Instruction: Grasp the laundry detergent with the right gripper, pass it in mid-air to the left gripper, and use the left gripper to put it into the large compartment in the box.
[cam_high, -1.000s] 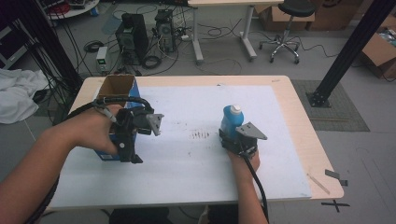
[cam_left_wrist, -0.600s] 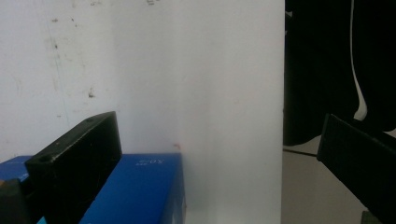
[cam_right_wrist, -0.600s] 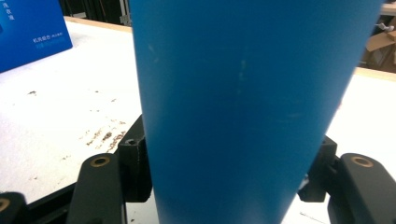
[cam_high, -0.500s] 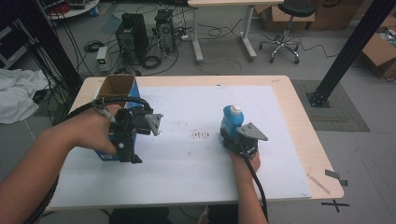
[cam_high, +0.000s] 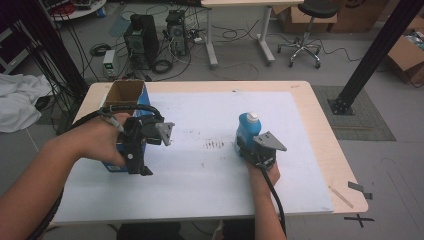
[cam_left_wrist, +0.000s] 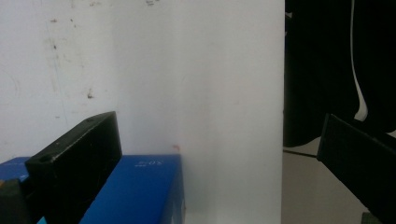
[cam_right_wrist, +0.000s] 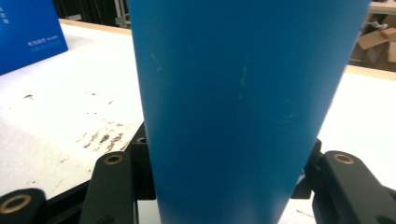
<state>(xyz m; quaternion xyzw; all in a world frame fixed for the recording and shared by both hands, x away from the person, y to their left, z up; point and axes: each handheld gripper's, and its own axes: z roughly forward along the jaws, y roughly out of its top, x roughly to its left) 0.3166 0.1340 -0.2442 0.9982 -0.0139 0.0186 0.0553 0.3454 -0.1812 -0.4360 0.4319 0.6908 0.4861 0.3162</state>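
With the right tool (cam_high: 252, 150) clamped on the blue bottle (cam_high: 247, 129) standing mid-worktop (cam_high: 310, 150), lift it straight while the left tool (cam_left_wrist: 210, 158), jaws wide, steadies the open box (cam_high: 125, 95).

The bottle (cam_high: 246, 131) is bright blue with a white cap (cam_high: 253, 117). The open box (cam_high: 123, 102) is blue outside with small white print, brown cardboard inside. The desk (cam_high: 320, 135) is pale wood under a white sheet (cam_high: 215, 185) speckled with dark smudges. Both grippers' jaws are black, with grey plates on top.
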